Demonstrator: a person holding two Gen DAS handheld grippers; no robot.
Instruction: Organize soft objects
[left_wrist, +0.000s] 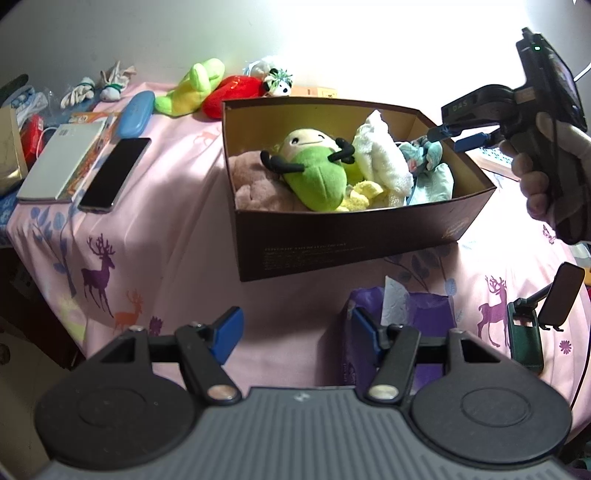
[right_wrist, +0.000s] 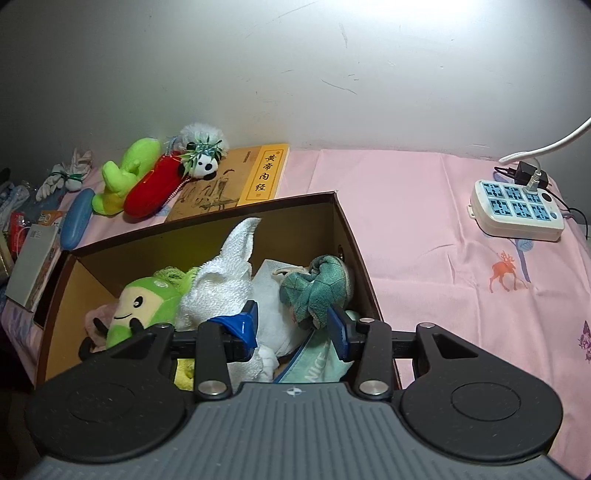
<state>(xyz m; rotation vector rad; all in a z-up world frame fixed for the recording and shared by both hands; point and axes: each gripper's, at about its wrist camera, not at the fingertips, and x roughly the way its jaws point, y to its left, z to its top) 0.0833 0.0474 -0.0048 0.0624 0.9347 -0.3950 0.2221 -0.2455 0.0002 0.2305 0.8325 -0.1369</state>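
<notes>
A brown cardboard box (left_wrist: 351, 236) stands on the pink cloth and holds a green plush (left_wrist: 317, 177), a white towel (left_wrist: 380, 158), a teal cloth (left_wrist: 424, 155) and a pink plush (left_wrist: 251, 177). My left gripper (left_wrist: 295, 330) is open and empty, low in front of the box. A hand holds my right gripper (left_wrist: 456, 136) over the box's right end. In the right wrist view that gripper (right_wrist: 293, 326) stands open above the white towel (right_wrist: 229, 273), with the teal cloth (right_wrist: 317, 288) just ahead of its right finger. A lime plush (right_wrist: 125, 173), red plush (right_wrist: 155, 188) and panda (right_wrist: 203, 162) lie behind the box (right_wrist: 147, 240).
Left of the box lie a phone (left_wrist: 114, 173), a silver notebook (left_wrist: 61, 162) and a blue case (left_wrist: 135, 114). A purple tissue pack (left_wrist: 402, 314) and a green phone stand (left_wrist: 524, 332) sit near the front. A yellow book (right_wrist: 236, 184) and a power strip (right_wrist: 517, 210) lie by the wall.
</notes>
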